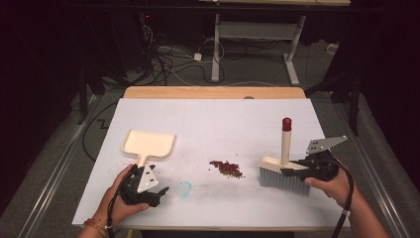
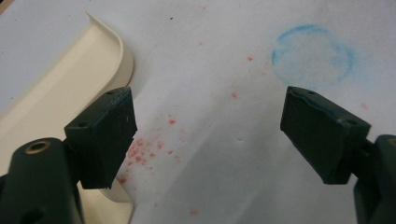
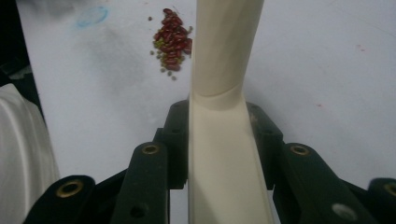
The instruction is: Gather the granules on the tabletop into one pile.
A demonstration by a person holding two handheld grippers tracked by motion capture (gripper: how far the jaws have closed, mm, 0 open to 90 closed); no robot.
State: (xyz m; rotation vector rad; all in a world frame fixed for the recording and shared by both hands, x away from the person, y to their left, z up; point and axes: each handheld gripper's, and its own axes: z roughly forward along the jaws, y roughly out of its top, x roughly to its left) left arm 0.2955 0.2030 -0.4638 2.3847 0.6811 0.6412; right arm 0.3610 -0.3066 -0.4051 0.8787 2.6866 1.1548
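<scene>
Right gripper [image 1: 299, 172] is pinching the brush [image 1: 282, 174] by its cream back, bristles resting on the table [image 1: 223, 114] right of the bean pile [image 1: 227, 168]. Left gripper [image 1: 157, 191] is lying low, jaws spread, beside the dustpan [image 1: 148, 143] handle.

Dustpan [image 2: 56, 93]: cut off by the left gripper view's edge from 7 to 10 o'clock, its handle hidden behind the left gripper's near jaw. Brush [image 3: 224, 116]: handle top cut off at 12 o'clock in the right gripper view, bristles hidden below. Beans [image 1: 227, 168]: individually too small to tell apart in the high view.
</scene>
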